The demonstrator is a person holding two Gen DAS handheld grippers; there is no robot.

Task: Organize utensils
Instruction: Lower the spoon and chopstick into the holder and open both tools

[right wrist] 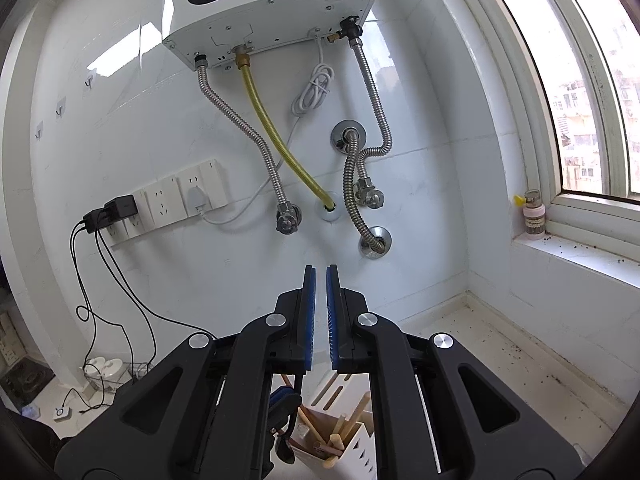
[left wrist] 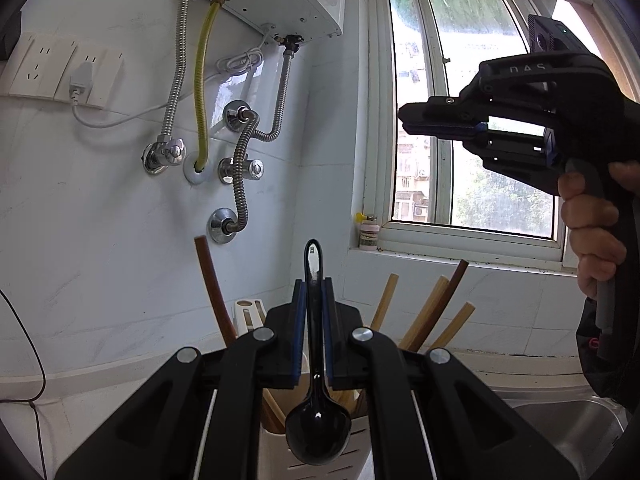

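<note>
My left gripper [left wrist: 314, 284] is shut on a black spoon [left wrist: 316, 424], gripping its handle with the bowl hanging down toward the camera, just above a white utensil holder [left wrist: 320, 456]. Several wooden chopsticks [left wrist: 424, 316] stand in the holder. My right gripper [right wrist: 320, 276] has its pads close together with a narrow gap and nothing between them; it also shows in the left wrist view [left wrist: 408, 118], raised at the right. In the right wrist view the holder [right wrist: 352, 448] with chopsticks [right wrist: 320, 432] sits below, with the left gripper and spoon [right wrist: 286, 446] beside it.
A water heater [right wrist: 272, 12] with metal hoses [right wrist: 356, 184] and a yellow hose [right wrist: 280, 144] hangs on the white wall. Wall sockets [right wrist: 176, 200] with plugs and cables are at the left. A window [left wrist: 472, 112] and sill with a small jar [right wrist: 534, 216] are at the right. A steel sink [left wrist: 572, 432] lies below right.
</note>
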